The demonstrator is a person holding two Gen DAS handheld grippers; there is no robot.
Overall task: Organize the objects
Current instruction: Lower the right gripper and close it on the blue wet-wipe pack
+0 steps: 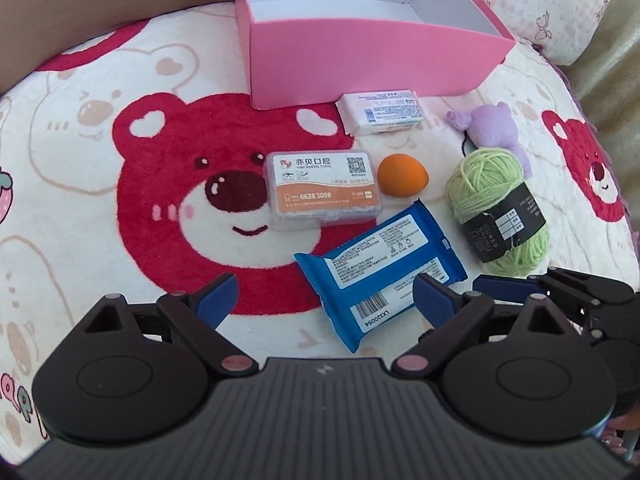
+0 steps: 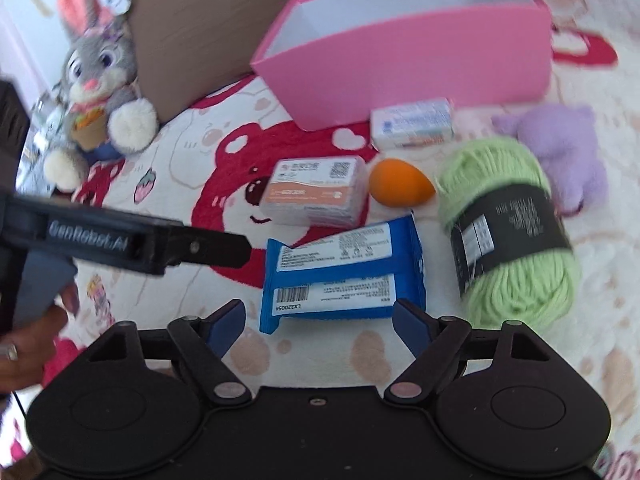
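Both hand-held grippers released, nothing btwn jaws: left hand-held gripper (image 1: 322, 292), right hand-held gripper (image 2: 320, 320). Blue wipes pack (image 1: 382, 266) lies flat on the bear blanket (image 1: 100, 200), just ahead of both. Pink box (image 1: 360, 56) is empty, well behind. Nearby: green yarn ball (image 1: 498, 208), orange sponge egg (image 1: 402, 174), floss-pick case (image 1: 324, 188), small white pack (image 1: 380, 112), prob. tissues. Step looks like grabbing the wipes: straddle the pack's short width, pinch mid-body, lift level, drop into box.
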